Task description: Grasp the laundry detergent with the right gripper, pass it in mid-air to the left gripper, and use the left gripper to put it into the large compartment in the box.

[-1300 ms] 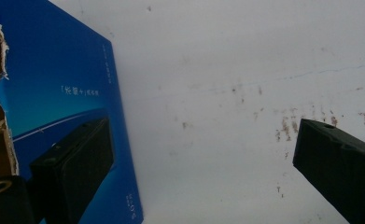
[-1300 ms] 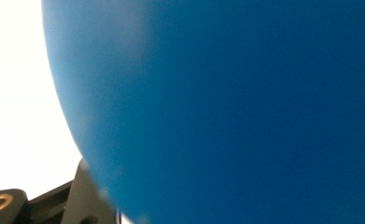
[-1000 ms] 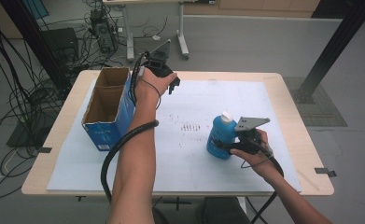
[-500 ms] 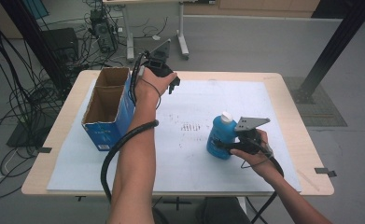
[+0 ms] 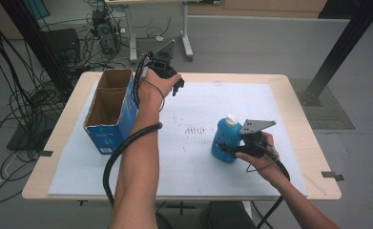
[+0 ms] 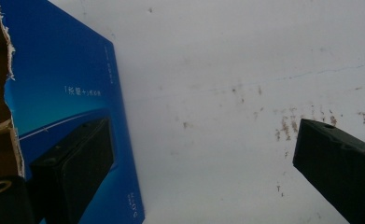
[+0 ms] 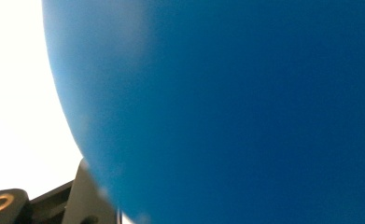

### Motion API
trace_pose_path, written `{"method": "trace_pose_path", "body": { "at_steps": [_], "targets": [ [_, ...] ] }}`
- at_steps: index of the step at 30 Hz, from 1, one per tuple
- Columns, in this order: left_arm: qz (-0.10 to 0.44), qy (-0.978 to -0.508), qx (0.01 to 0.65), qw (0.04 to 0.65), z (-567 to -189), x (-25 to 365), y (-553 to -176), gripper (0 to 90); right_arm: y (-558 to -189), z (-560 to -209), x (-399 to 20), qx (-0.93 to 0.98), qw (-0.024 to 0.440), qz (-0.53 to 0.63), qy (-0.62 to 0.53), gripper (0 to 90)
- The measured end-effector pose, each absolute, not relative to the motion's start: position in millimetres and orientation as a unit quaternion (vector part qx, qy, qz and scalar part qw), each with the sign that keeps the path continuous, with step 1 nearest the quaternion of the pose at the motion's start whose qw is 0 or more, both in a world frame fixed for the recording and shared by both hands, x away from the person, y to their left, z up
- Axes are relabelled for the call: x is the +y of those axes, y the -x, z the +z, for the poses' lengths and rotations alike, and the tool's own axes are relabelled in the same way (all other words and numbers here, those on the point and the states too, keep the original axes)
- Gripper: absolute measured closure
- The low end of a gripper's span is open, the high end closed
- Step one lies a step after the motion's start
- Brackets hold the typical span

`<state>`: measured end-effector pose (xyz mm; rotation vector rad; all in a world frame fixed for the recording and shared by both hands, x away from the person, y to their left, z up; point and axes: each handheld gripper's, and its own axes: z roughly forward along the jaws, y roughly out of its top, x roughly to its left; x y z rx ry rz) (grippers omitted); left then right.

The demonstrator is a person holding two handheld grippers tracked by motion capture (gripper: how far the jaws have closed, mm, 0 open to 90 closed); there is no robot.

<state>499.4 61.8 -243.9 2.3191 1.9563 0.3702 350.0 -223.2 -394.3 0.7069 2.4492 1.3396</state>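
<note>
high view, white sheet [image 5: 251, 105] on wooden table [image 5: 308, 124], grey floor [image 5: 251, 43]

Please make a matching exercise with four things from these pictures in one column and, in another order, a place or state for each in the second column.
1. blue bottle
2. cardboard box
3. left gripper
4. white sheet

a. jaws apart, beside the box
b. open at the top, at the table's left
c. spread over the tabletop
d. upright, clamped by the right gripper

Pairs: 1-d, 2-b, 3-a, 4-c
</note>
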Motion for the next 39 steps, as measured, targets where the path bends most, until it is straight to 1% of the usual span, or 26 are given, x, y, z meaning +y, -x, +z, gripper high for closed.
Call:
{"method": "trace_pose_path", "body": {
  "at_steps": [39],
  "targets": [
    [0.118,-0.761,0.635,0.051,-232.3,65.5,-496.4,5.7,-349.9,-393.8,-222.8,0.844,0.131,0.459,-0.246,43.7]
  ]
}}
